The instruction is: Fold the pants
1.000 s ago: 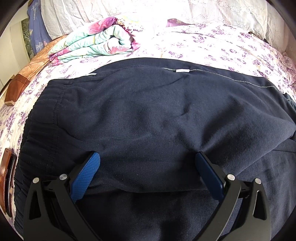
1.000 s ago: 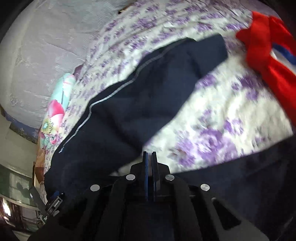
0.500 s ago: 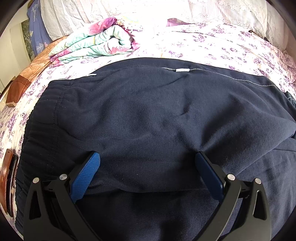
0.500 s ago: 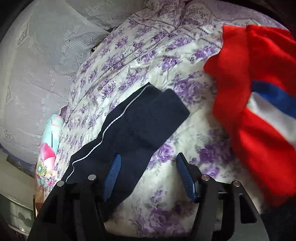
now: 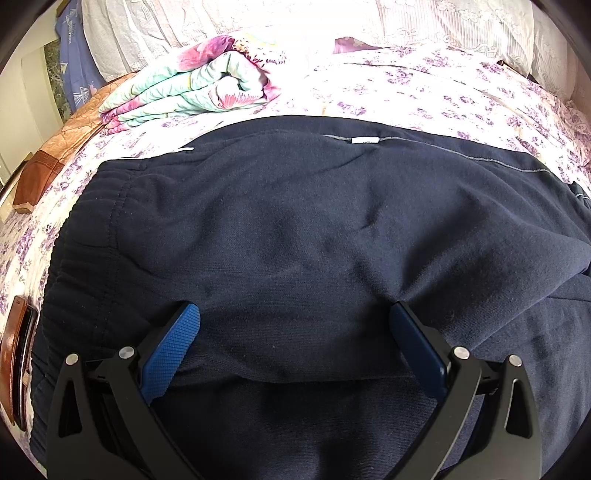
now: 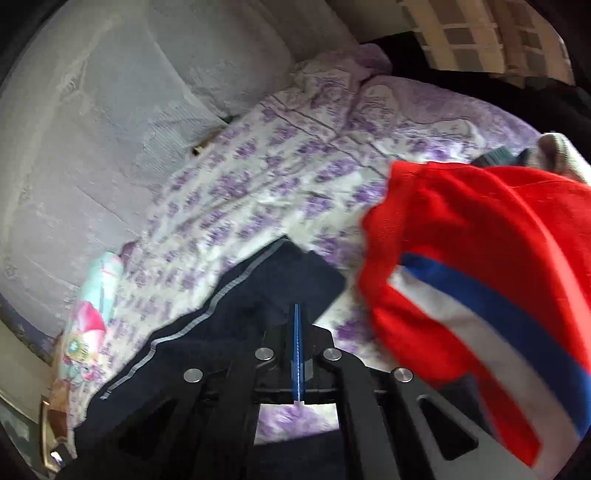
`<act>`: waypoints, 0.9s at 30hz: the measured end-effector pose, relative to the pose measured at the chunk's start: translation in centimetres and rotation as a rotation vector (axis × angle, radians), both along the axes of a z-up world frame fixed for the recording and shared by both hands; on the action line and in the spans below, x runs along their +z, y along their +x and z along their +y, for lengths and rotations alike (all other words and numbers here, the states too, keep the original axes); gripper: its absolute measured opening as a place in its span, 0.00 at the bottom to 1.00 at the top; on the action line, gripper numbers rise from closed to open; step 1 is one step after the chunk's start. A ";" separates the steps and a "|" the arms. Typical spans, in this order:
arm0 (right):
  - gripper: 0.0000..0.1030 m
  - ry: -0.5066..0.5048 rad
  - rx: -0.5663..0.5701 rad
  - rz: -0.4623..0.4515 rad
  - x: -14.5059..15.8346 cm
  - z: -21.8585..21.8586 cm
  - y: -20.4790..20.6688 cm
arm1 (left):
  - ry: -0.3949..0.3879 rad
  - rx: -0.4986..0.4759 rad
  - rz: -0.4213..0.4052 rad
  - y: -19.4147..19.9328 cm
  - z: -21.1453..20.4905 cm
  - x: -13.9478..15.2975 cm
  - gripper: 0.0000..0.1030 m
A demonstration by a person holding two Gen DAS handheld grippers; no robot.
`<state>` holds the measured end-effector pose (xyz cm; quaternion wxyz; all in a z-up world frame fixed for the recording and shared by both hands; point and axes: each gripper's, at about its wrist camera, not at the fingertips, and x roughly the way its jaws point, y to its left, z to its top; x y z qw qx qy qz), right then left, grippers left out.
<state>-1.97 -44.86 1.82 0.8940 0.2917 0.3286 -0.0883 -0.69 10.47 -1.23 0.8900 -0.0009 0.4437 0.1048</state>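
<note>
Pants (image 5: 295,229) between spread left tongs (image 5: 295,325), right tongs (image 6: 297,310) pinched on cuff (image 6: 295,273)

A purple-flowered bedsheet (image 5: 424,85) is covering the bed. On it, toward the lace pillows (image 5: 443,22), a folded pastel floral blanket (image 5: 192,92) is lying. A red garment with blue and white stripes (image 6: 480,266) is sprawling across the sheet's other side.
</note>
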 end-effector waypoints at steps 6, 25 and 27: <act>0.13 0.143 0.026 0.099 -2.7 -1.7 -0.7 | 0.000 -0.001 -0.004 -0.1 0.1 0.0 0.96; 0.09 0.086 0.074 0.128 -4.6 1.7 1.6 | 0.003 -0.002 -0.006 -0.2 0.2 0.2 0.96; 0.11 0.131 0.098 0.125 -6.1 0.9 1.1 | -0.001 -0.003 -0.008 -0.3 0.2 0.1 0.96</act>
